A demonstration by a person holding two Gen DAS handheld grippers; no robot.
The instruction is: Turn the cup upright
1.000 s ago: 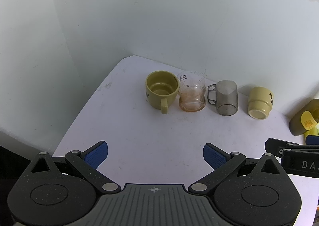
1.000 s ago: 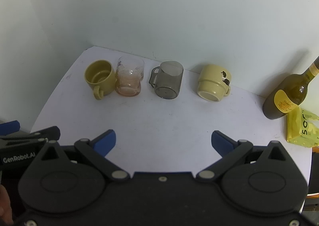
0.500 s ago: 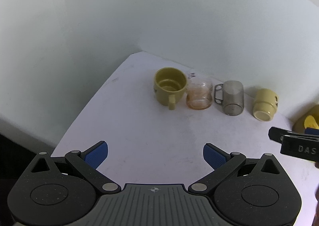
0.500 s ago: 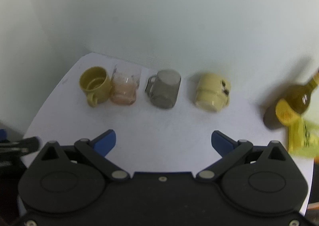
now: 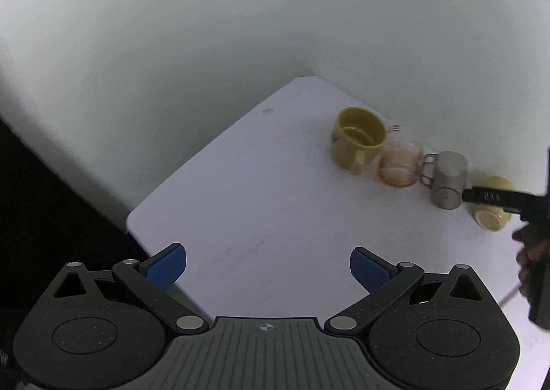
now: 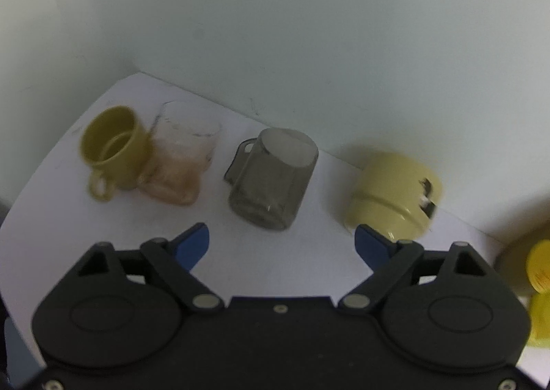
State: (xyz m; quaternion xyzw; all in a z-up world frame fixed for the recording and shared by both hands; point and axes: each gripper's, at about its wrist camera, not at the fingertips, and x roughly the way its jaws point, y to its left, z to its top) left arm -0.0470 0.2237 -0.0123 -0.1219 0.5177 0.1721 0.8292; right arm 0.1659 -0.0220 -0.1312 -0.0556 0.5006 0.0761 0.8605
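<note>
The right hand-held gripper is released – its blue fingers flank the inverted grey cup. The left hand-held gripper is released too, over the table.

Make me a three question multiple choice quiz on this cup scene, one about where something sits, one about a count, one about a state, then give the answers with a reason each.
1. What stands right beside the olive mug?
A. the smoky grey cup
B. the clear orange-tinted glass
C. the pale yellow cup

2. How many drinking vessels are in the row on the white table?
A. three
B. four
C. five

3. How are the right gripper's jaws?
A. wide open, empty
B. shut on a cup
C. shut, empty

Answers:
1 B, the clear orange-tinted glass sits against the mug.
2 B, mug, glass, smoky grey cup, pale yellow cup.
3 A, the blue pads stand far apart with nothing between them.
</note>
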